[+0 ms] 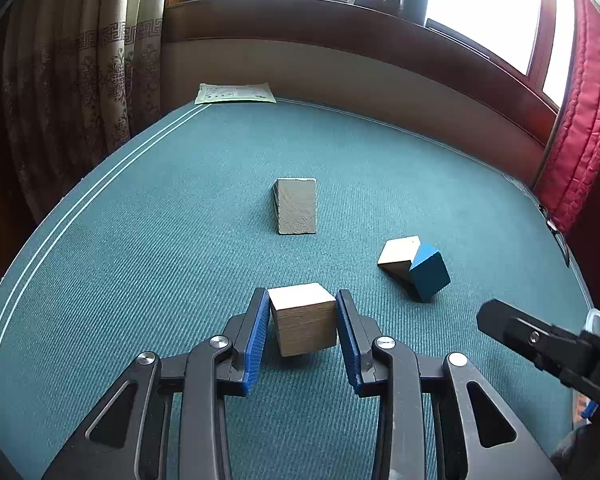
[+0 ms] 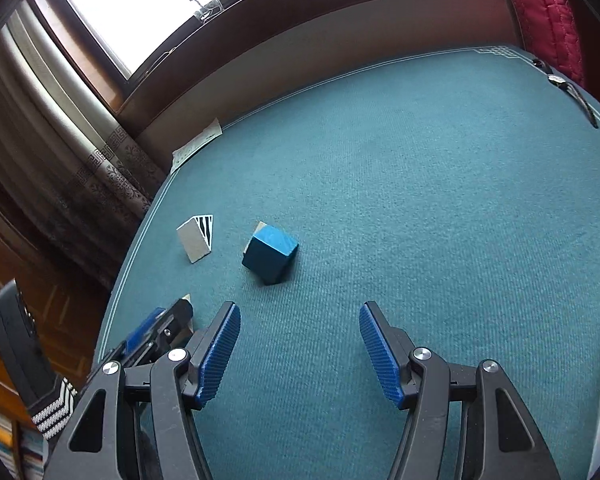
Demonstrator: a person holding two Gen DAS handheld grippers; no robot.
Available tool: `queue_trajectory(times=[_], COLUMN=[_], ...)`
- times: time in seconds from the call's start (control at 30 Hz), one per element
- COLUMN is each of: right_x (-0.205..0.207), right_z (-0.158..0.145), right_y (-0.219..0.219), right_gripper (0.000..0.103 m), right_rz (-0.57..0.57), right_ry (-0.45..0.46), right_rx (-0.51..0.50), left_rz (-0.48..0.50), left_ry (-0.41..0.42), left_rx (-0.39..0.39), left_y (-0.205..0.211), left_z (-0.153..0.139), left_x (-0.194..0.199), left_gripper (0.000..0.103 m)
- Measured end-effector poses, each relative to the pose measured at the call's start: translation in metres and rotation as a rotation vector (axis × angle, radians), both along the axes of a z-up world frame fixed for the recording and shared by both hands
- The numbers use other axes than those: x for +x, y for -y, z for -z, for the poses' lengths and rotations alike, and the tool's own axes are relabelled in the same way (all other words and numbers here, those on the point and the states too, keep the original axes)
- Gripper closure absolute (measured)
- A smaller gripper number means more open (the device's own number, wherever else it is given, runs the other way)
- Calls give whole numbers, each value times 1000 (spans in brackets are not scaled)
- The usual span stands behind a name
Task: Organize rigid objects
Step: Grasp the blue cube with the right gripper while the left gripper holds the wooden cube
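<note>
Right now my left gripper [image 1: 302, 320] clamps a plain wooden cube [image 1: 303, 323] between its blue pads, lifted just off the teal table mat [image 1: 140, 240]. Beyond it stands a grey wedge block [image 1: 297, 206]; off to the right a blue cube [image 1: 428, 272] leans tilted against a second wooden cube [image 1: 398, 255], touching it. My right gripper [image 2: 300, 344] hangs with its jaws apart and nothing between them, the blue cube ahead to its left.
</note>
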State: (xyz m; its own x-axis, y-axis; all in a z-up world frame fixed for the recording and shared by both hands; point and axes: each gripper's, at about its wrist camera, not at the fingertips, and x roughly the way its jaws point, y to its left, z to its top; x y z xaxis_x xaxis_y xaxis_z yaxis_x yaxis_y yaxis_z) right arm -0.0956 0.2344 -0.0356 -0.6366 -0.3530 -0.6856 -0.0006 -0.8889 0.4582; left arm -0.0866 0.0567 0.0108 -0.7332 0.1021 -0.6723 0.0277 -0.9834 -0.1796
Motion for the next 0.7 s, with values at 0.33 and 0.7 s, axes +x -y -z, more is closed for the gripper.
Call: queue_trajectory(times=[0.33, 0.7], right_x=[-52, -67], right_z=[13, 13], right_y=[13, 26], right_gripper=[38, 56], right_rz=[-18, -10], right_ry=[54, 30], right_rx=[-121, -33], left_rz=[-42, -49], left_ry=[19, 30], left_rx=[25, 34], left_y=[5, 6], left_z=[5, 7], left_x=[-3, -5], left_gripper=[68, 68])
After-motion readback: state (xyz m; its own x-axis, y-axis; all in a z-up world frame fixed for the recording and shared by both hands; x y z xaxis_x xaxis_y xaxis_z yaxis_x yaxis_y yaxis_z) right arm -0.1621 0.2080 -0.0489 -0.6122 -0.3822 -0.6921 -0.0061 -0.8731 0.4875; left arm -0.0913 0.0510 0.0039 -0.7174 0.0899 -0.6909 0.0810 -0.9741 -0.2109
